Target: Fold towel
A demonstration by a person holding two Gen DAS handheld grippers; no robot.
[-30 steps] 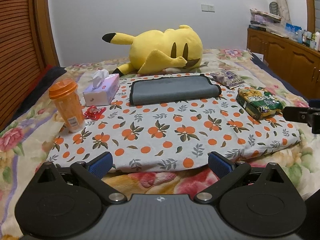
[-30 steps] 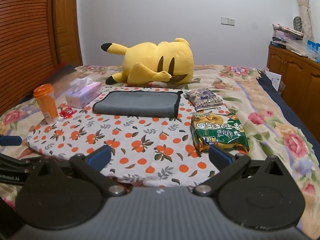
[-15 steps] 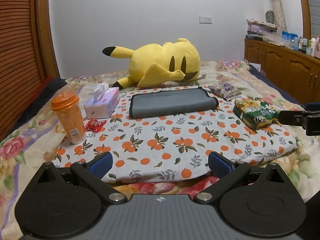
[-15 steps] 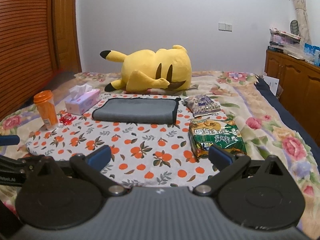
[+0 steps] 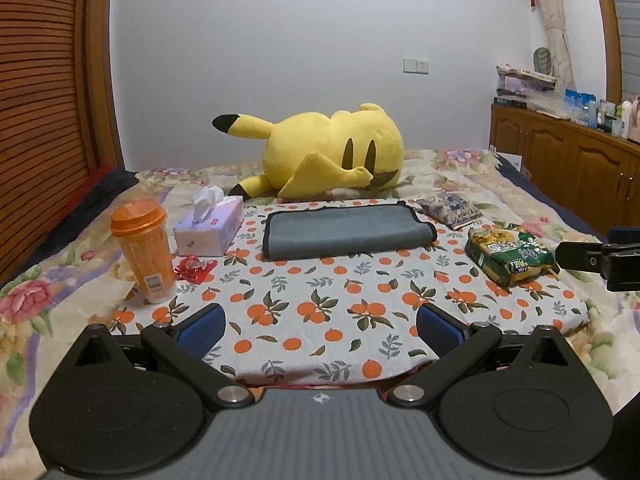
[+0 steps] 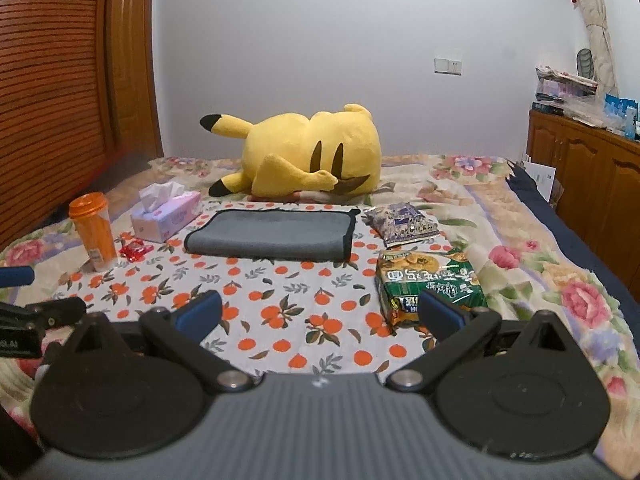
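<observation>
A grey towel (image 5: 344, 230) with a dark hem lies folded flat at the far side of an orange-print cloth (image 5: 320, 304) on the bed; it also shows in the right wrist view (image 6: 272, 235). My left gripper (image 5: 320, 330) is open and empty, low over the cloth's near edge, well short of the towel. My right gripper (image 6: 320, 314) is open and empty over the near right part of the cloth (image 6: 280, 320). The right gripper's side shows at the right edge of the left wrist view (image 5: 600, 260).
A yellow plush (image 5: 332, 152) lies behind the towel. An orange cup (image 5: 144, 248), a tissue box (image 5: 210, 228) and a red wrapper (image 5: 194, 270) stand left. A green snack bag (image 6: 430, 280) and a purple packet (image 6: 404, 224) lie right. A wooden cabinet (image 5: 568, 160) runs along the right.
Both grippers have drawn back and risen a little from the cloth, so the scene sits farther and lower. The towel has not moved. Both jaws stay open.
</observation>
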